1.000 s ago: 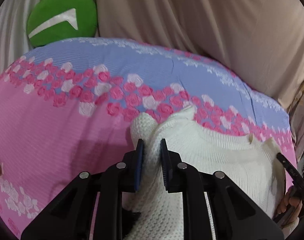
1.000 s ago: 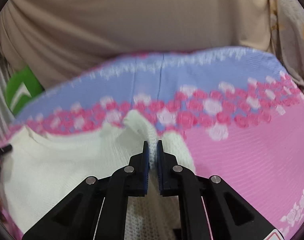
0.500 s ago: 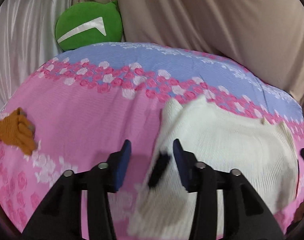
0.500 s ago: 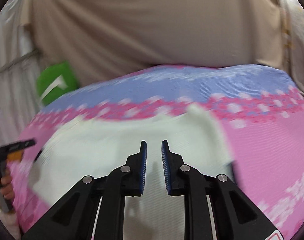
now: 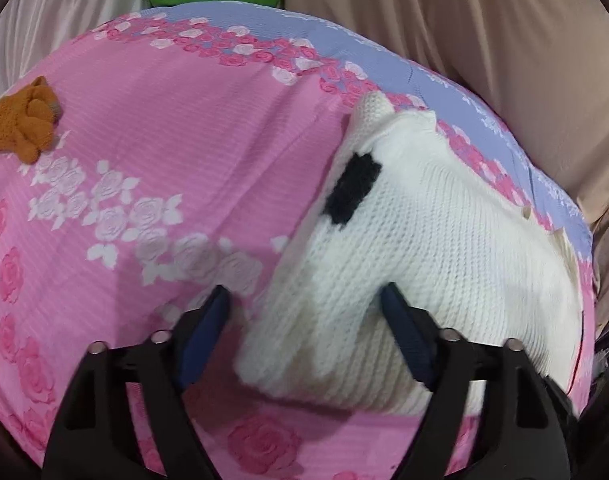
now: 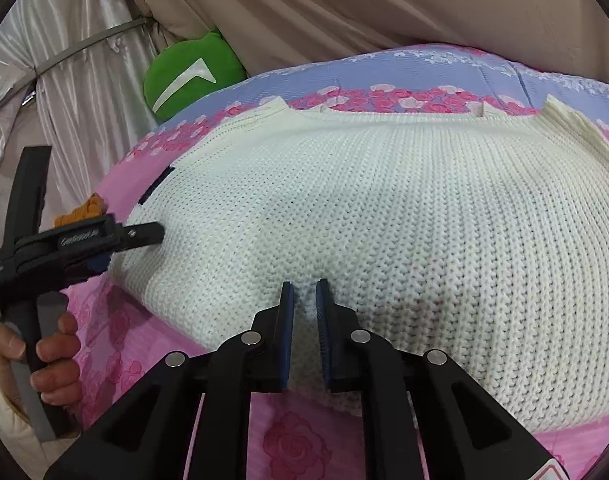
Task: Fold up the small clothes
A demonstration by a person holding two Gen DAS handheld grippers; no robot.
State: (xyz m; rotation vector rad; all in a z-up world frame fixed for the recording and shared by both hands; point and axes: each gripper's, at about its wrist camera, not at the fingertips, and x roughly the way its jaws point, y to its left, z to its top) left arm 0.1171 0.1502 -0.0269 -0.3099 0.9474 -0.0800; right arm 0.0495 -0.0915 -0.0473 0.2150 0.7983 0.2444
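The white knitted sweater (image 6: 384,216) lies flat on the pink flowered bedspread (image 5: 164,160), its long axis running side to side across the bed, with the far edge along the band of roses where pink turns to blue. The left gripper (image 5: 304,304) hangs at the sweater's left end with its jaws spread wide, the corner of the knit lying loose between them, nothing pinched; the black patch (image 5: 352,188) sits just beyond it on that end. The right gripper (image 6: 304,292) hovers over the near edge, around the middle, with its jaws drawn close but a narrow gap showing (whether they nip a few stitches I cannot tell). The coming fold probably turns on this: the left tool is nearer a free end, so that end would carry across toward the right. An orange knitted glove (image 5: 20,124) lies well apart by the left edge, a green cushion (image 6: 188,76) beyond the far corner.
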